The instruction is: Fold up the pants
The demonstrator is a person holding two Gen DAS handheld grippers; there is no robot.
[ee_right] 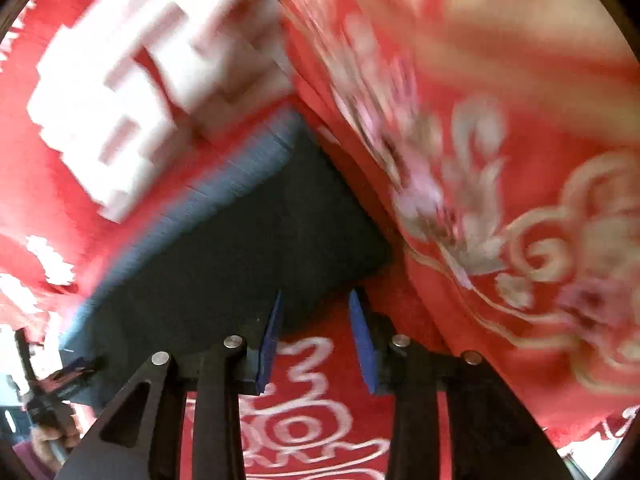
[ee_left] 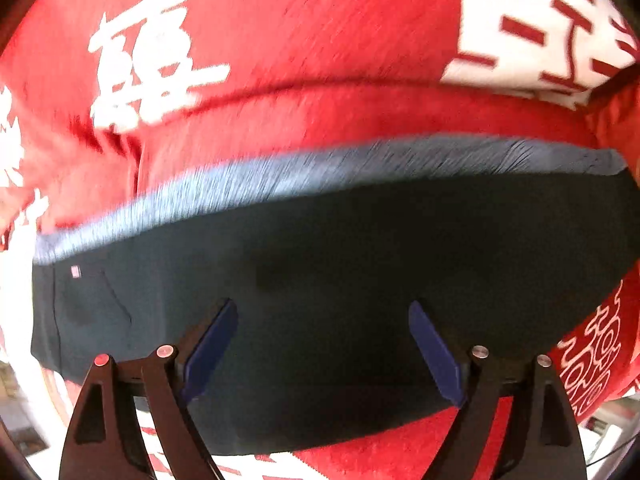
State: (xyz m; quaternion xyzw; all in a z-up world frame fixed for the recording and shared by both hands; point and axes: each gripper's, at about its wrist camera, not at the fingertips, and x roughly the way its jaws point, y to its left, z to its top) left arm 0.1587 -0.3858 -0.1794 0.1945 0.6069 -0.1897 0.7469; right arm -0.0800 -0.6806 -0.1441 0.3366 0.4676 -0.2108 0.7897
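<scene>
Dark navy pants [ee_left: 320, 280] lie folded flat on a red blanket, with their lighter blue ribbed waistband [ee_left: 320, 168] along the far edge. A small white label [ee_left: 75, 271] sits near the left corner. My left gripper [ee_left: 322, 305] points down over the near half of the pants, open wide, with nothing pinched between its blue pads [ee_left: 212, 344]. In the right wrist view the pants [ee_right: 240, 248] end in a corner just ahead of my right gripper [ee_right: 316, 296]. It stands partly open at the pants' near edge, with only red cloth showing between its fingers.
The red blanket [ee_left: 320, 40] with large white characters covers the whole surface. A bunched red quilt [ee_right: 500, 200] with pale cloud patterns rises close along the right of the pants. A hand [ee_right: 48, 444] on a dark tool shows at the lower left of the right wrist view.
</scene>
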